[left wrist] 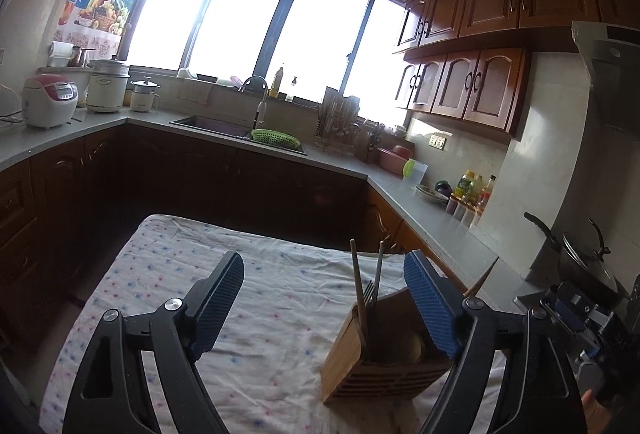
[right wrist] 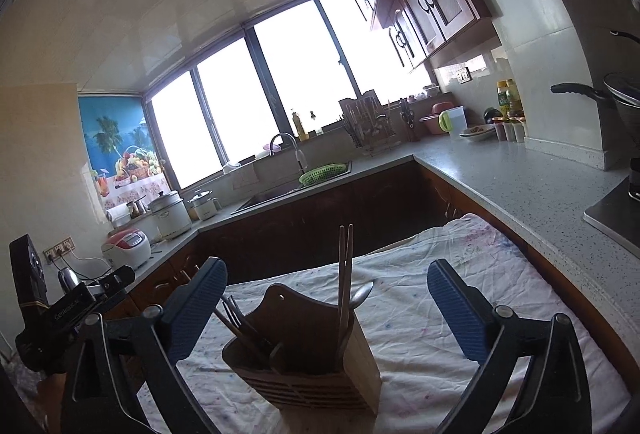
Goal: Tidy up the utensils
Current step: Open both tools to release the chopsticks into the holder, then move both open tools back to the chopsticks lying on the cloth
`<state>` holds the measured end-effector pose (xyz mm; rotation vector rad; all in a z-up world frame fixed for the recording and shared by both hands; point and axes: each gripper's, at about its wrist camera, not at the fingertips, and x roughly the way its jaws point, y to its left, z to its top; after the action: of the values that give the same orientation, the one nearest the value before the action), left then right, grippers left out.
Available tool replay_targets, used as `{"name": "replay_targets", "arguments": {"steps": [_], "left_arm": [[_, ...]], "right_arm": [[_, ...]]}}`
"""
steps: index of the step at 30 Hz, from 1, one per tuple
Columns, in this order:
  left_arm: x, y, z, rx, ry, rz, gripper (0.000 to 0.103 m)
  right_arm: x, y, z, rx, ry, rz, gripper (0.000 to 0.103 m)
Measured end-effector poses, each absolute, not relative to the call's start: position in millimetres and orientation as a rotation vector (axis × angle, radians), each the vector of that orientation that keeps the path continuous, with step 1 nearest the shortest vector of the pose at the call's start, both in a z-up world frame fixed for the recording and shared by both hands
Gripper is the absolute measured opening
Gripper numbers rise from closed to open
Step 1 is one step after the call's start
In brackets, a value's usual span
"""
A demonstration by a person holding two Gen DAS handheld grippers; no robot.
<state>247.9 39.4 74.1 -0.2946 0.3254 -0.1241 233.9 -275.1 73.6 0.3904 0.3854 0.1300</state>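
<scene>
Utensils already stand in the holder (right wrist: 304, 354), a slatted wooden box that sits on the cloth (left wrist: 256, 338) over the table, between the two views. A pair of chopsticks (right wrist: 345, 266) rises upright from its right-hand compartment with a spoon (right wrist: 362, 294) leaning beside them; a fork (right wrist: 236, 310) and another wooden stick slant out of the left one.

Both claws stand wide and hold nothing. The left gripper (left wrist: 324, 298) has the holder just inside its right finger, and the right gripper (right wrist: 328, 310) frames the holder between its fingers without touching it.

Handling, as a judgement: the chopsticks are light, stiff and thin (round or smooth-sided ones roll between ribbed pads), so a pinch across the upper shaft, well above the rim, looks safest. The spoon and fork look like metal, heavier and slicker; the flat of the handle is the place to take them, not the bowl or tines. The holder itself is rigid and probably light enough to tip or slide on the loose cloth if a utensil catches on a divider, so one claw bracing its side wall while the other lifts would guard against that. Nothing here looks fragile.
</scene>
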Motion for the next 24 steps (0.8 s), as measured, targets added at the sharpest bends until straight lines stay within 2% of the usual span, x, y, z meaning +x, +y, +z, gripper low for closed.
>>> {"name": "replay_targets", "arguments": {"steps": [4, 12, 24], "left_arm": [[216.8, 44.2, 68.9, -0.287, 0.349, -0.113, 0.090], [175.0, 40.3, 54.6, -0.283, 0.455, -0.100, 0.090], [161.7, 43.2, 28.7, -0.280, 0.627, -0.085, 0.090]], "right_arm": [[213.7, -274.4, 69.9, 0.392, 0.422, 0.137, 0.103], [175.0, -273.2, 42.0, 0.407, 0.529, 0.123, 0.103], [141.0, -266.8, -2.5, 0.420, 0.668, 0.104, 0.103]]}}
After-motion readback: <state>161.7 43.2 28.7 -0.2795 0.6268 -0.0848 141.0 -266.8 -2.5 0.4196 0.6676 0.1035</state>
